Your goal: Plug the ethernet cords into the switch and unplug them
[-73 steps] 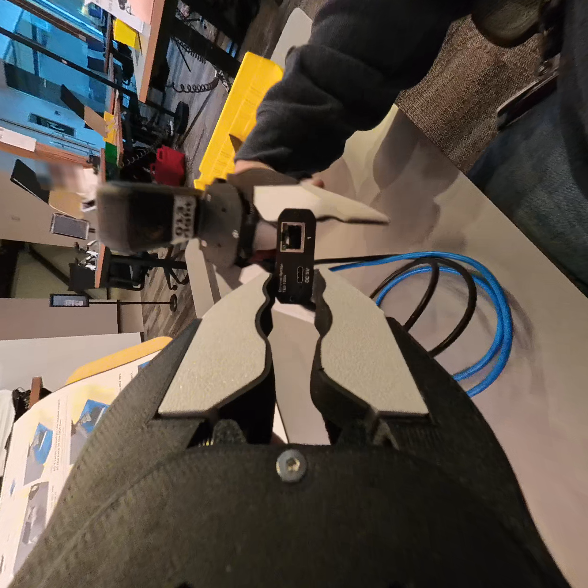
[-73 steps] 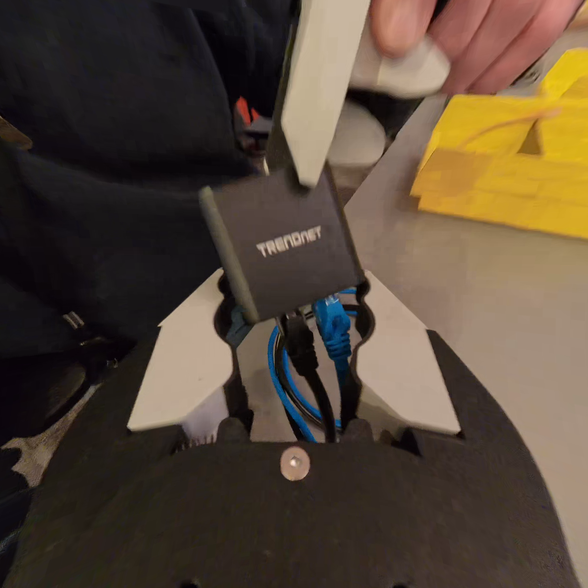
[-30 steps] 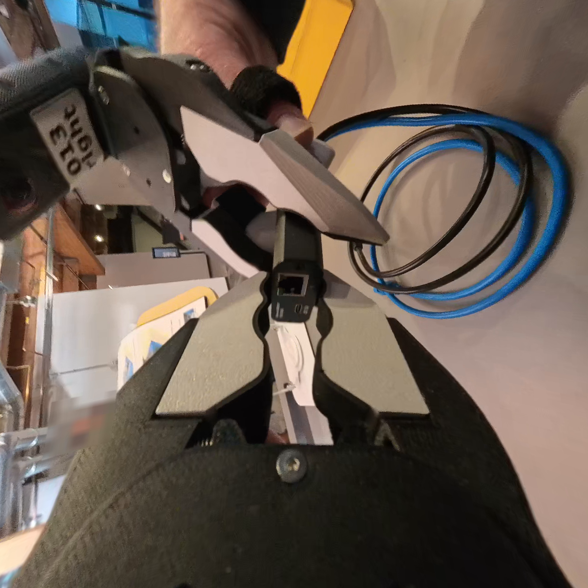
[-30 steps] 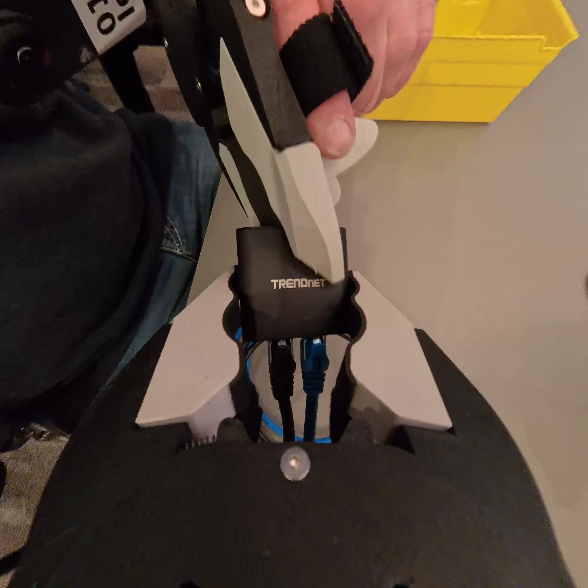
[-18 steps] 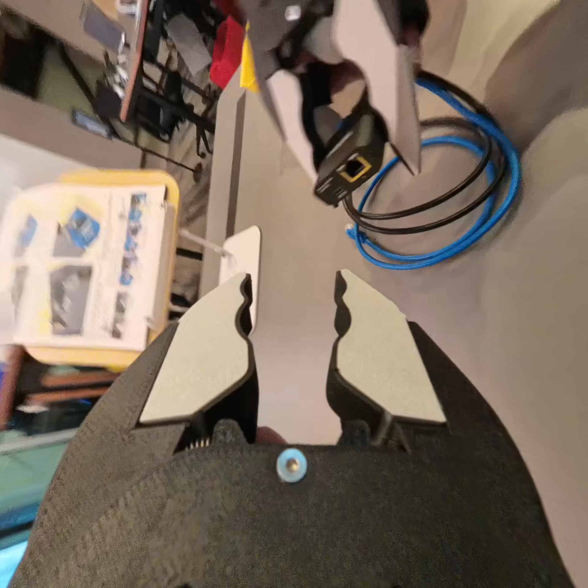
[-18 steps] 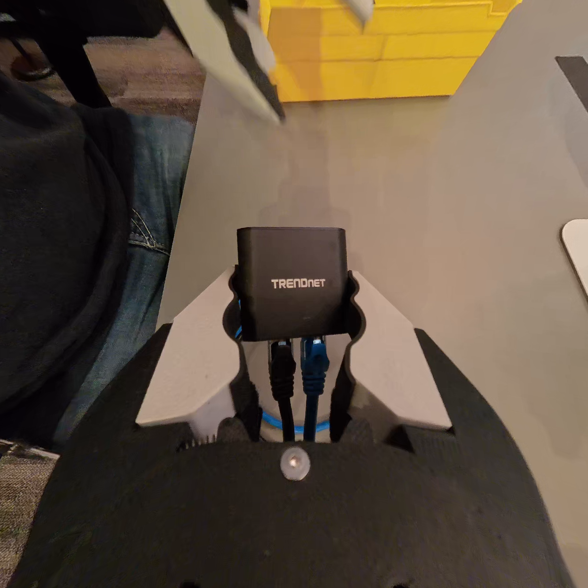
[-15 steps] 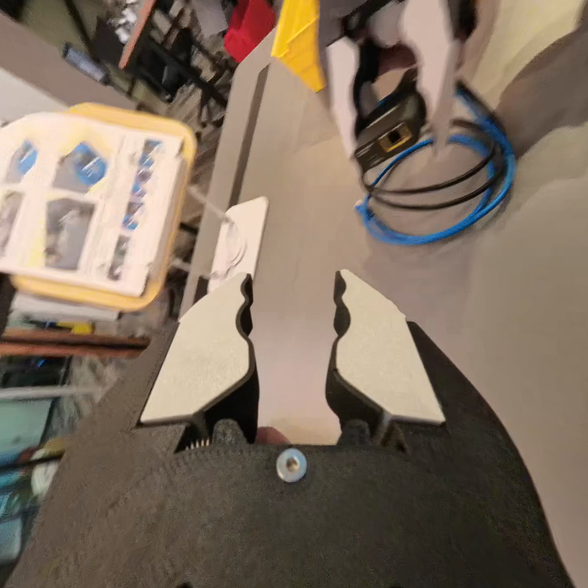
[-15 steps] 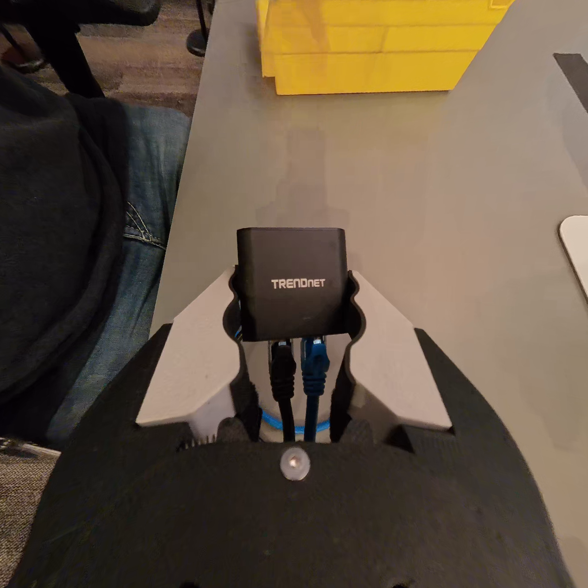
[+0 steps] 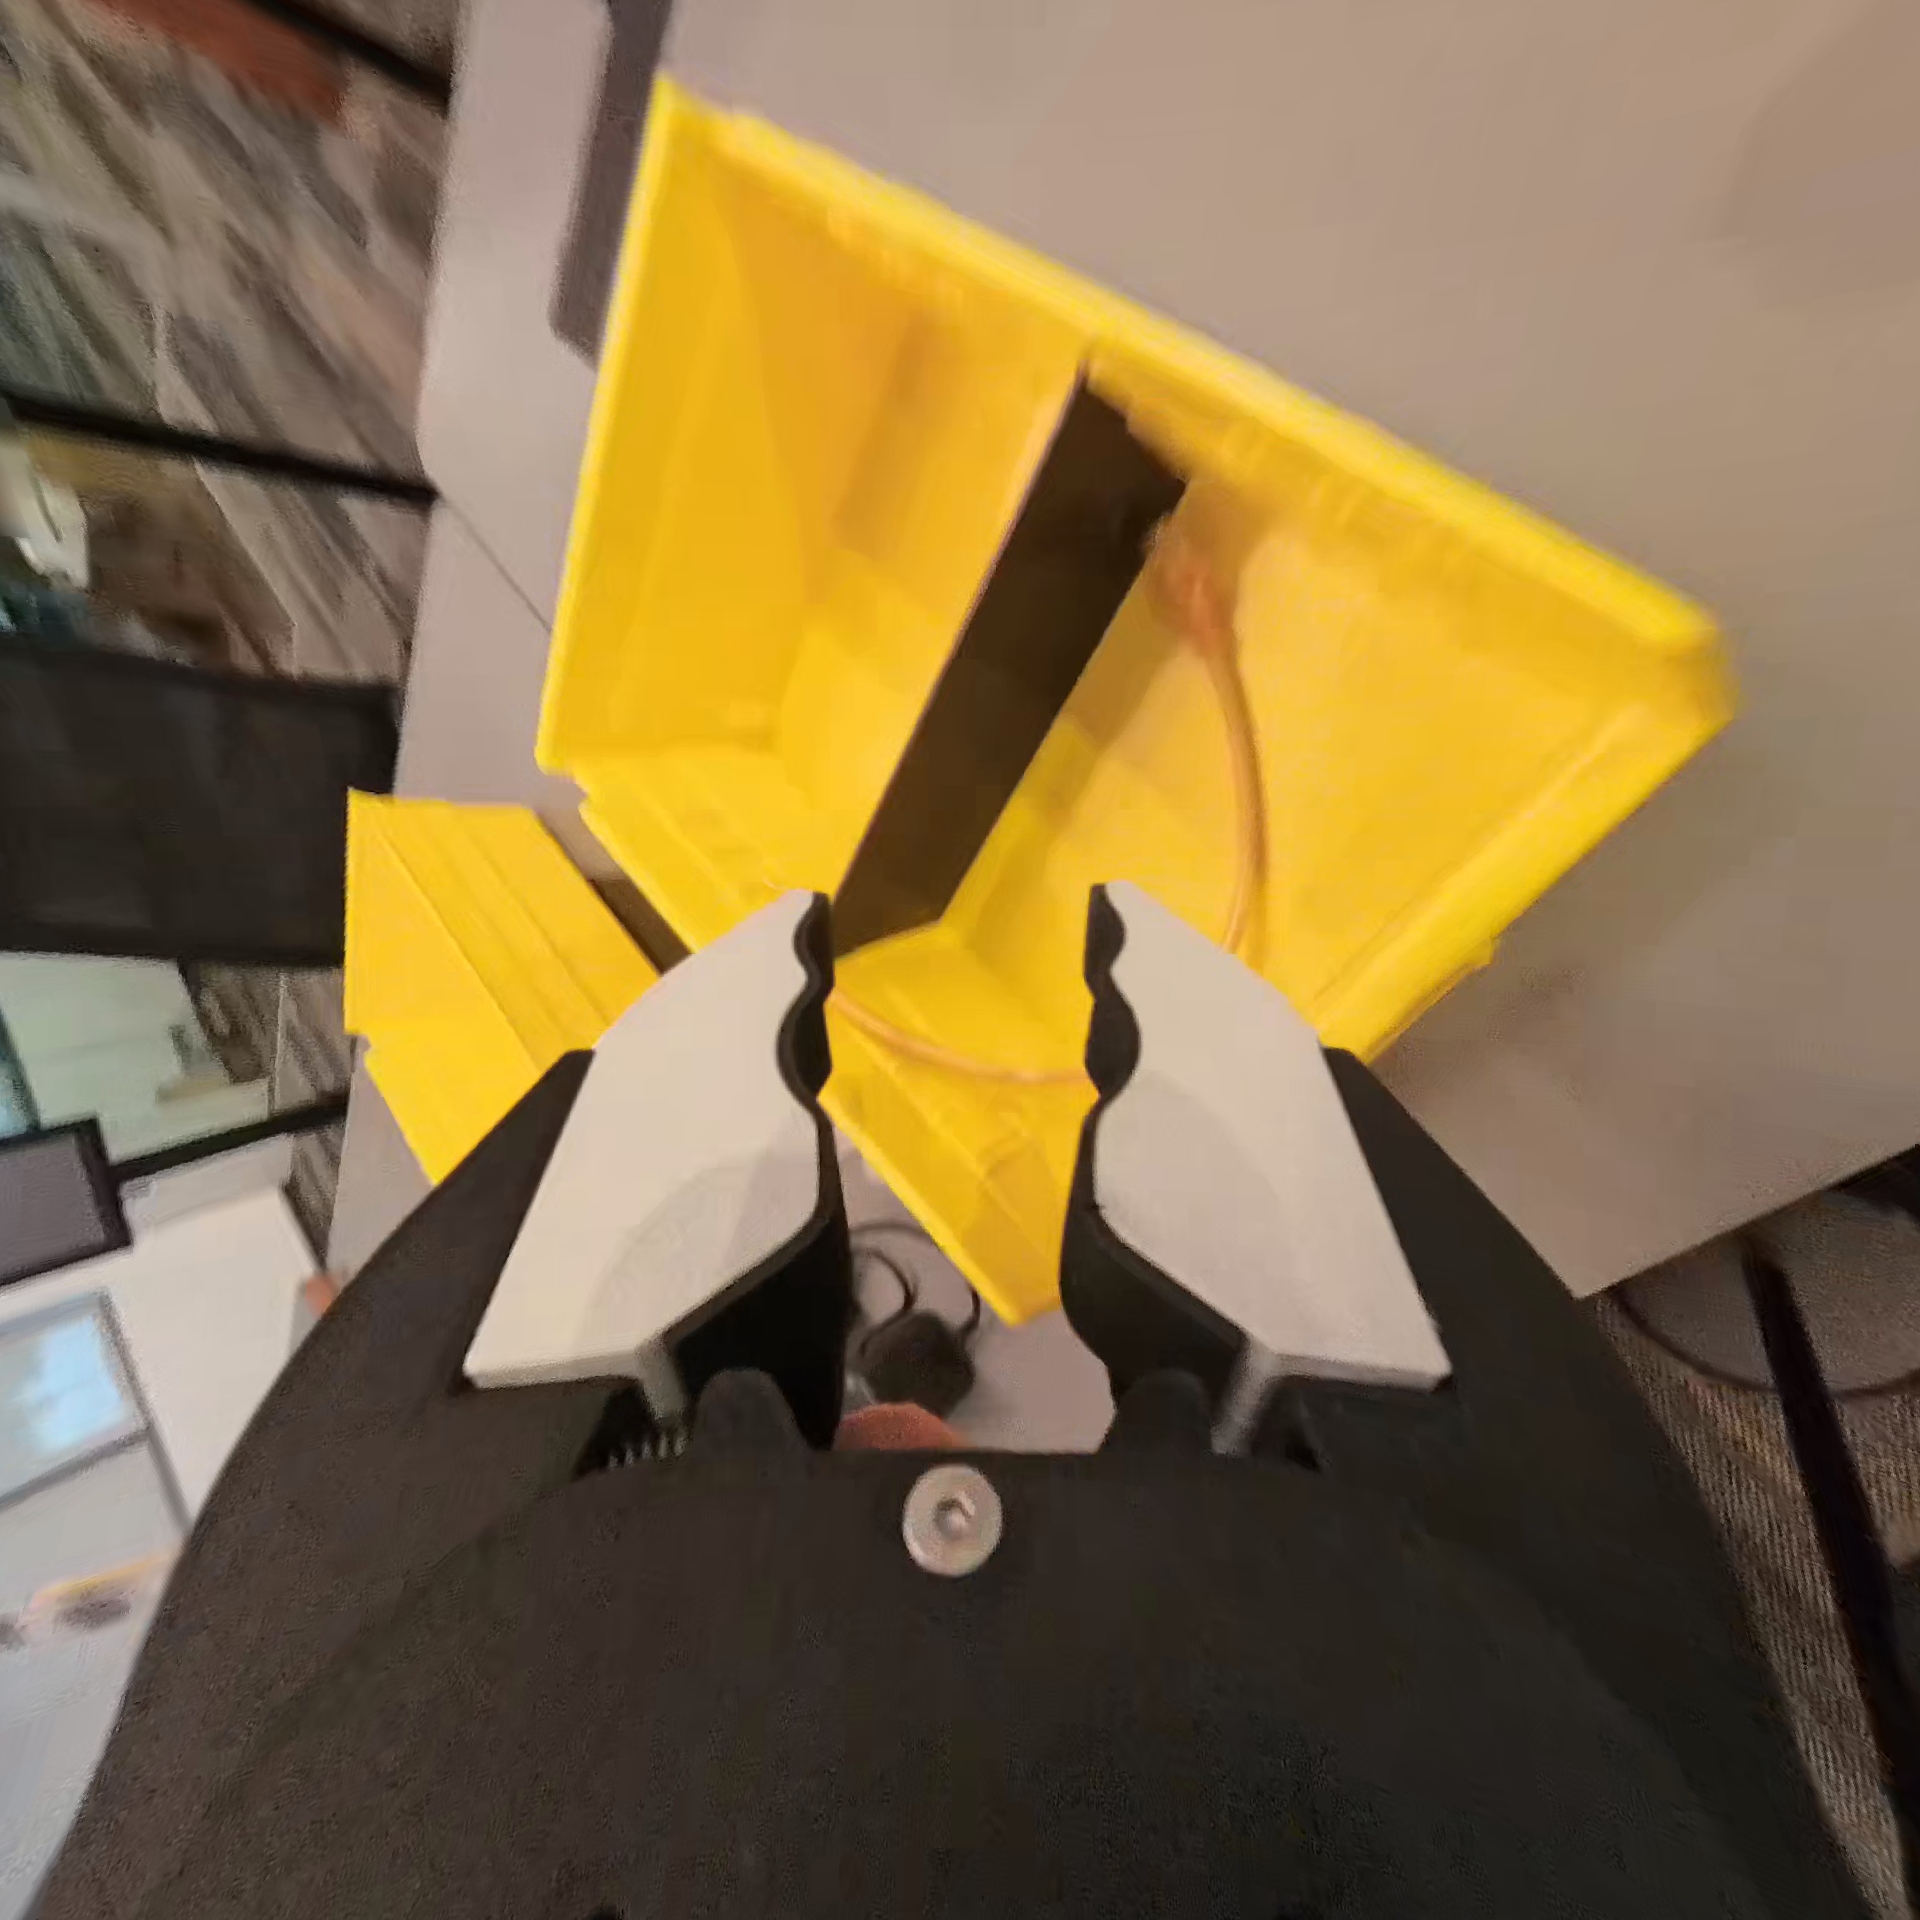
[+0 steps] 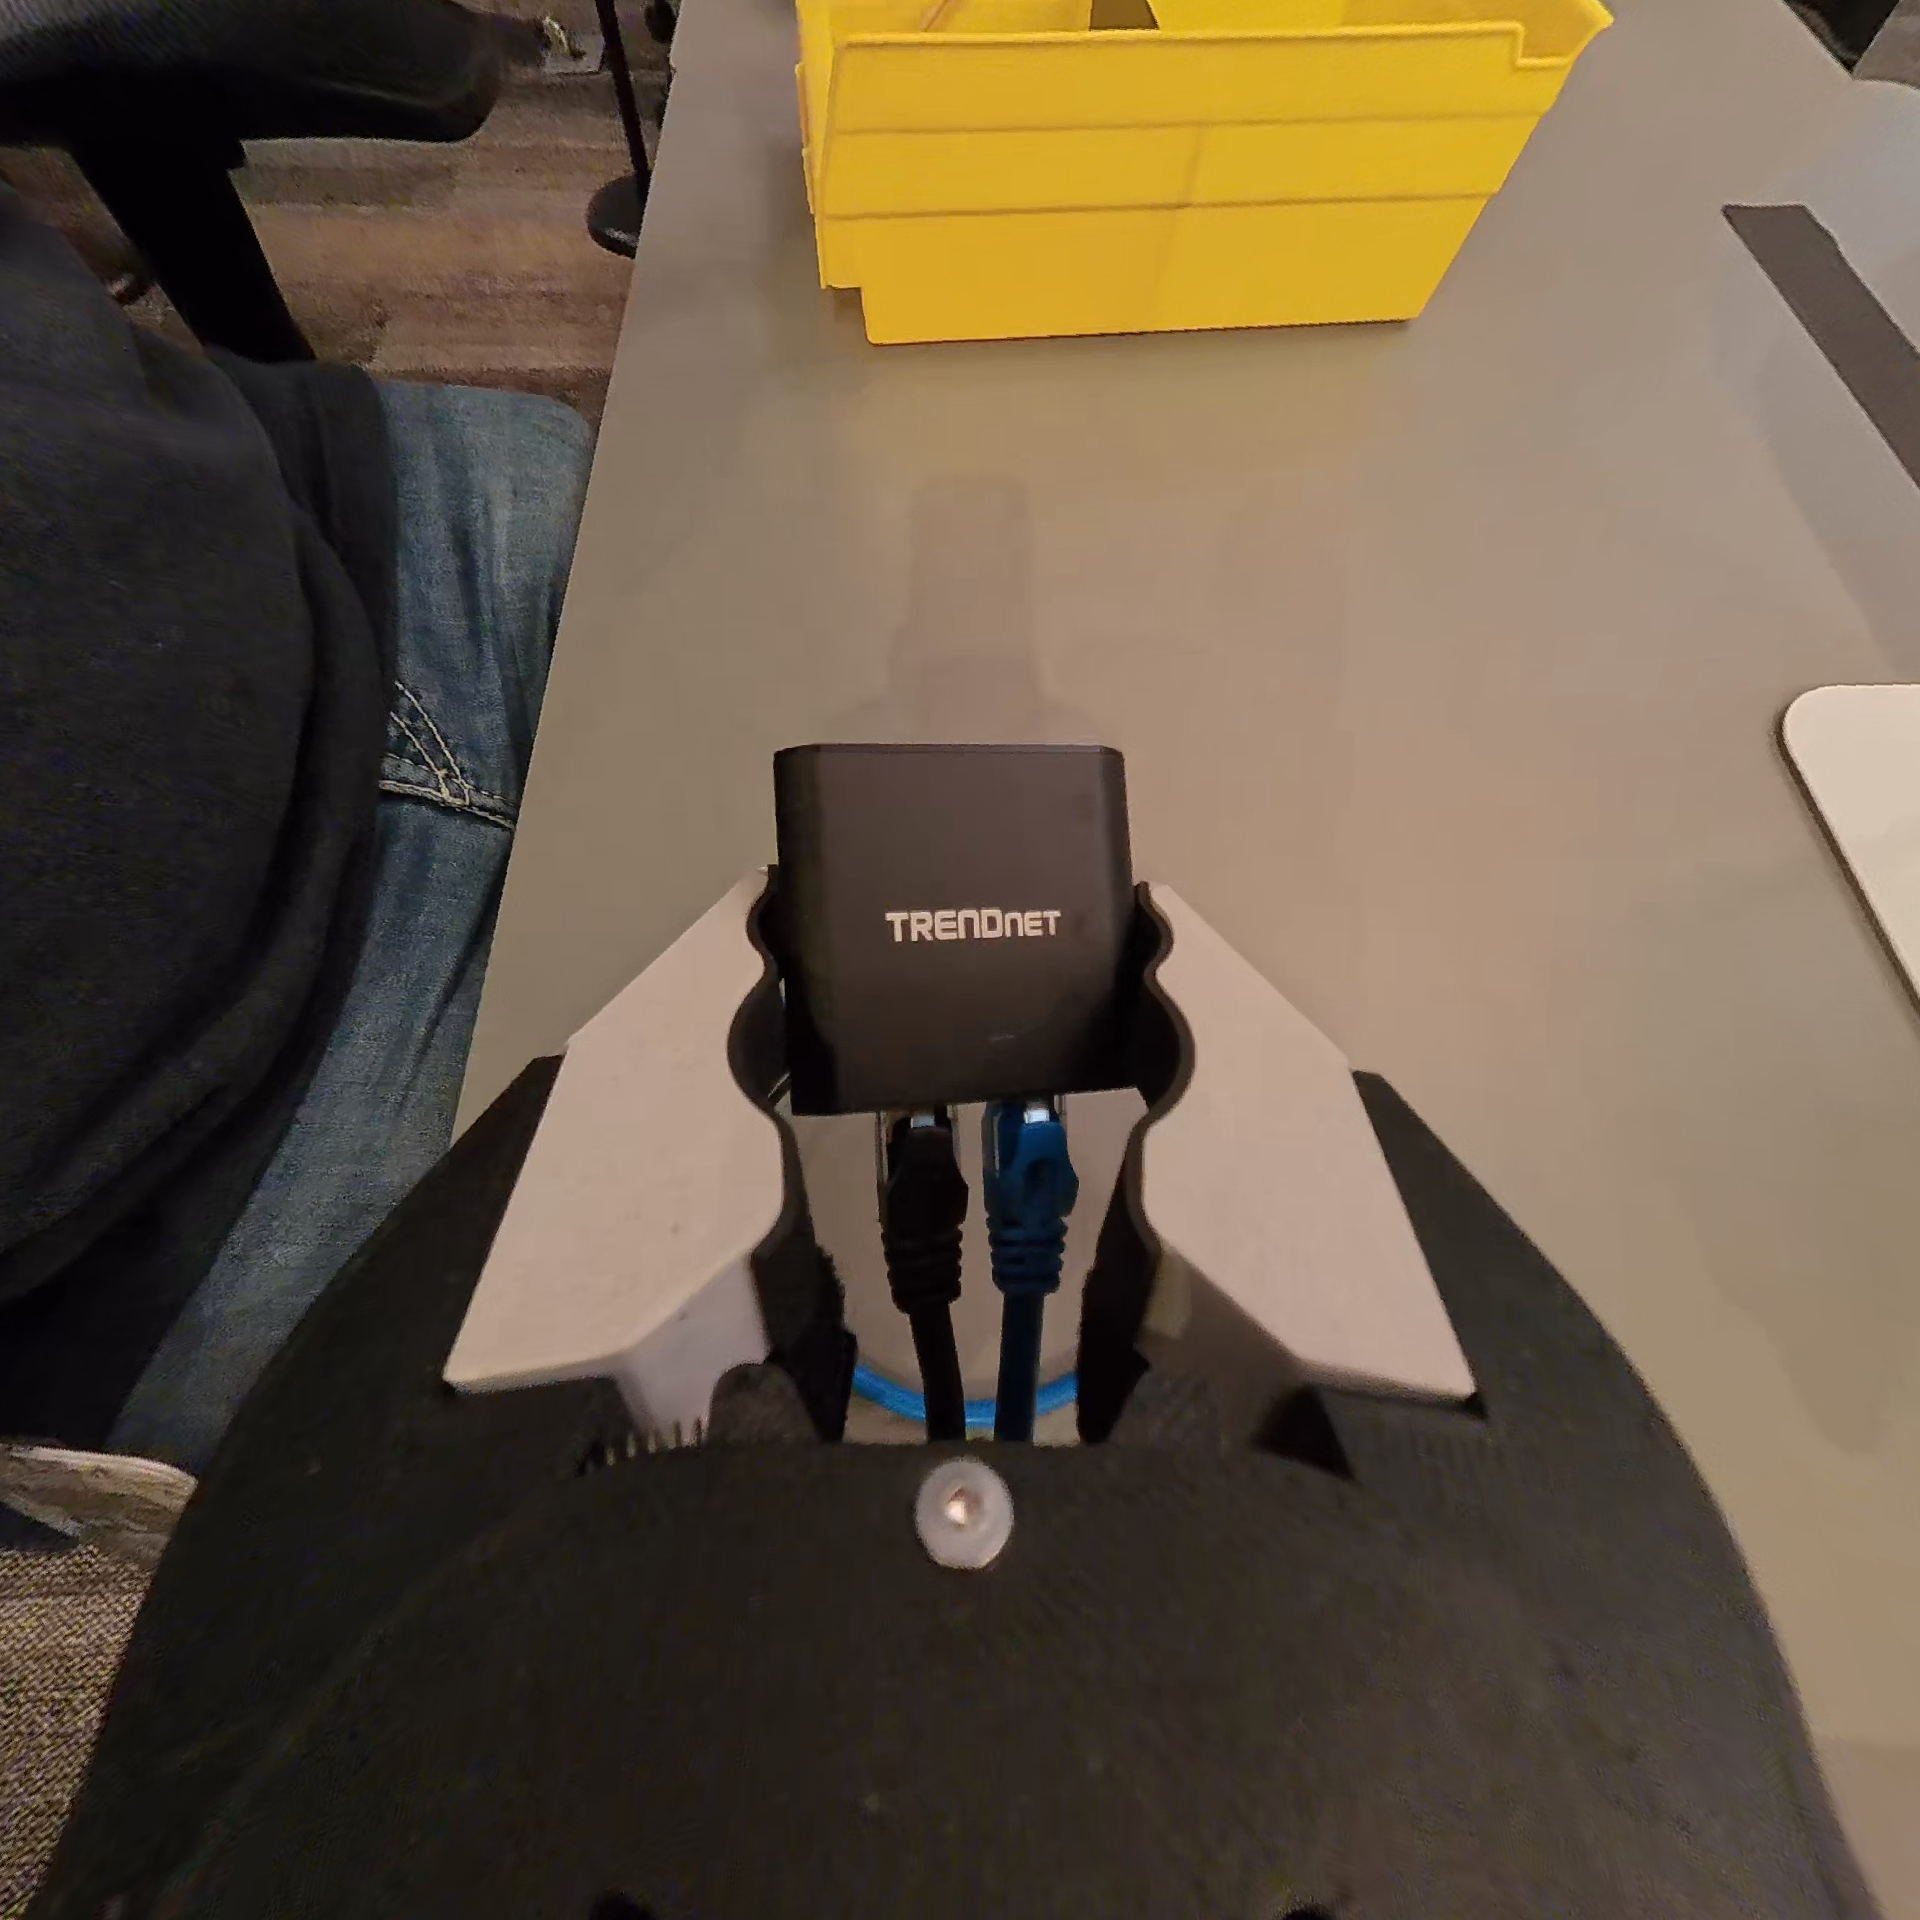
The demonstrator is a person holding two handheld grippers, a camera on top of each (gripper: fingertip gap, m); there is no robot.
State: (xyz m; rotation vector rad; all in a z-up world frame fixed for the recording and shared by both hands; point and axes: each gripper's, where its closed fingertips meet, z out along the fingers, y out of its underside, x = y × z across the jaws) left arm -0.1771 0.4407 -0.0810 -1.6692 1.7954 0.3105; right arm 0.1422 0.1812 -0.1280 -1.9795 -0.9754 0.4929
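Observation:
My right gripper is shut on a small black switch and holds it over the grey table. A black ethernet cord and a blue ethernet cord are plugged into the switch's near side and run back between the fingers. My left gripper is open and empty. It hangs over a yellow bin with a black divider. An orange cord lies curled in the bin. The switch does not show in the left wrist view.
The yellow bin stands at the far end of the table in the right wrist view. A person's leg in jeans is by the table's left edge. A white flat object lies at the right edge. A second yellow bin sits beside the first. Spacing between my two grippers at the tips: around 40 centimetres. Between my right fingertips and the white flat object there is roughly 30 centimetres.
My left gripper let go of the switch, opened and swung away to the yellow bin. My right gripper took hold of the switch and has held it still since.

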